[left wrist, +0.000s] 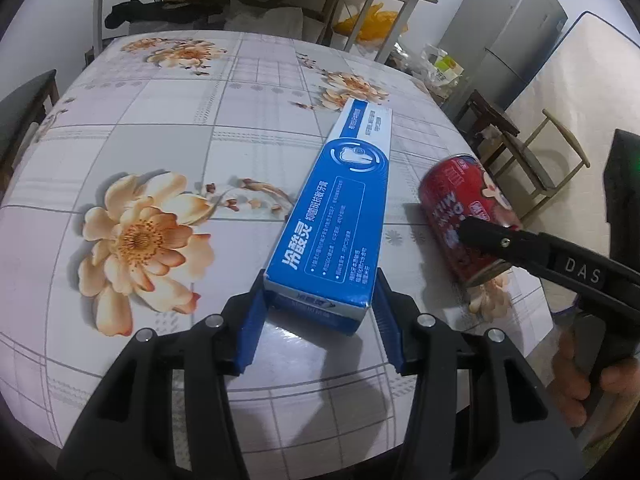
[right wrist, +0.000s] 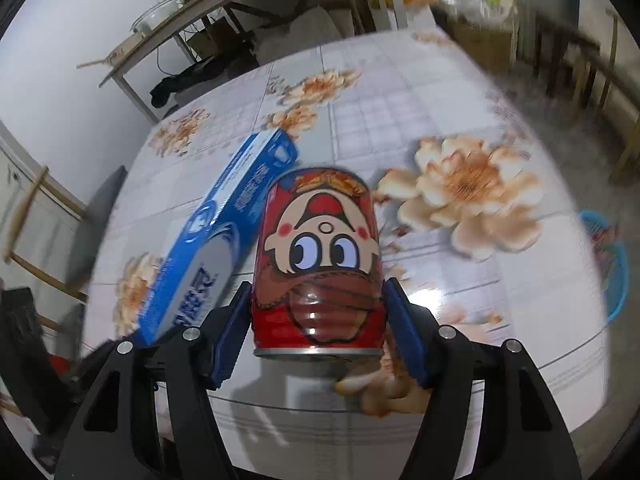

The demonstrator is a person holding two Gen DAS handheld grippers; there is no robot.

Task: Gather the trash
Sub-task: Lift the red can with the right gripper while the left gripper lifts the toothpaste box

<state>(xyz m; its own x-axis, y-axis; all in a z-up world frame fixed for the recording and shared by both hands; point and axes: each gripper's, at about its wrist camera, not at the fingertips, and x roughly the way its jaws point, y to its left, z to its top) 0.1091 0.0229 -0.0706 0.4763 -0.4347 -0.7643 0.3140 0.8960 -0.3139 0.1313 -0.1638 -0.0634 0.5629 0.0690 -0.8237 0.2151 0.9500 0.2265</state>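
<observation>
On my left feed, the left claw (left wrist: 318,304) has the near end of a long blue toothpaste box (left wrist: 340,208) between its blue pads. The pads sit against both sides of the box, so I read that as a grip at about half width. The box runs away from the claw over the desk (left wrist: 160,128), which wears a flowered, checked cloth. I cannot tell whether its far end touches the cloth.

On my right feed, the right claw (right wrist: 318,322) is closed around a red drink can (right wrist: 318,256) with a cartoon face printed on it. The jaws stand fairly wide with the can filling the space between them: the left pad lies against its side, and the right one looks to touch it too, though the blur makes me less sure. The can points away from the claw, its rim end nearest the camera.

From the left feed the same can (left wrist: 468,216) shows just right of the box, with one black finger of the right claw (left wrist: 492,240) across it and a hand (left wrist: 592,380) on the handle below. The right feed shows the box (right wrist: 224,240) just left of the can. A blue basket (right wrist: 612,264) sits past the desk's right edge.
</observation>
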